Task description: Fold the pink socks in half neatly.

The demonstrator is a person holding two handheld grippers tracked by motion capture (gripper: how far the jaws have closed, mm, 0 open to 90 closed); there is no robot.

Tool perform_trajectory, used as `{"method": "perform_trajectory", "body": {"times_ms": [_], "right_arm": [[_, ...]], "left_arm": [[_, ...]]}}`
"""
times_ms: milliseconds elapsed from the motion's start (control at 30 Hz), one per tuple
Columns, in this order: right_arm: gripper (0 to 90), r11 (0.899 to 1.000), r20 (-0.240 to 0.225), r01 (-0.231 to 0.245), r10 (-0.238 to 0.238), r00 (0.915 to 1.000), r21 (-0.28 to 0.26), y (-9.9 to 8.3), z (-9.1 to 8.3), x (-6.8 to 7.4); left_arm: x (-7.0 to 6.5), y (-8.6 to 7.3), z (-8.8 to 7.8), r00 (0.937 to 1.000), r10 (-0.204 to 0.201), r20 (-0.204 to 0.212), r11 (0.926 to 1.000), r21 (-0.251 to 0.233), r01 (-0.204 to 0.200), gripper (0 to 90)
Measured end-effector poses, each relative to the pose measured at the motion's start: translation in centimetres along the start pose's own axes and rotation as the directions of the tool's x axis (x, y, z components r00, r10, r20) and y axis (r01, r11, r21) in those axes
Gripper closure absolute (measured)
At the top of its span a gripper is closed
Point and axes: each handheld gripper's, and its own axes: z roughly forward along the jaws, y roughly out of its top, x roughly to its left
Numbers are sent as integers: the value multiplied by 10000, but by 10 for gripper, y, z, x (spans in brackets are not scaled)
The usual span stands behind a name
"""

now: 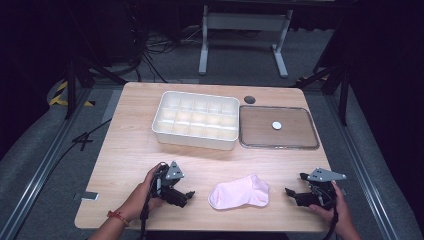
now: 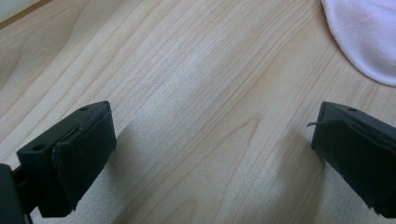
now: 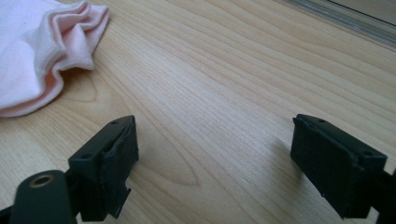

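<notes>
Item: pink sock point(image 1: 239, 193), flat on table point(image 1: 130, 150). My left claw point(image 1: 186, 196) and right claw point(image 1: 292, 195): both wide open, empty. Step: approach; next, probably pinch sock edges.

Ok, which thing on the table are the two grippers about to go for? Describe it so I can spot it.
Start at the wooden table and look along its near edge, in front of the white divided box. Between the left gripper and the right gripper lies a sock. It is the only soft, pale pink thing there.

Sock point(image 1: 239, 193) on table point(image 1: 130, 155) between both tongs, divided tray point(image 1: 196, 120) behind, lid point(image 1: 278, 127) right of it
</notes>
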Motion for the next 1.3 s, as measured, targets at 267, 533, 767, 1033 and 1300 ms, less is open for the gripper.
{"method": "perform_trajectory", "body": {"times_ms": [267, 533, 767, 1033, 1300], "right_arm": [[153, 10000, 21, -35, 35, 10000, -1, 0, 0, 0], [149, 10000, -33, -30, 30, 10000, 36, 1, 1, -1], [218, 9989, -437, 333, -318, 9985, 333, 5, -2, -6], [385, 9944, -1137, 800, -875, 9897, -689, 31, -8, 15], [544, 9829, -1903, 1443, -1643, 9679, -1144, 50, 1, 41]], "left_arm": [[0, -3, -3, 9991, 339, 239, 9994, -36, -338, 4], [2, -4, -3, 9970, 538, 555, 9986, -11, -538, 4], [2, -3, -3, 9972, 524, 535, 9986, -1, -525, 4], [2, -2, -2, 9976, 479, 508, 9989, -16, -479, 4], [2, -1, -1, 9979, 506, 412, 9987, -1, -506, 4]]}}
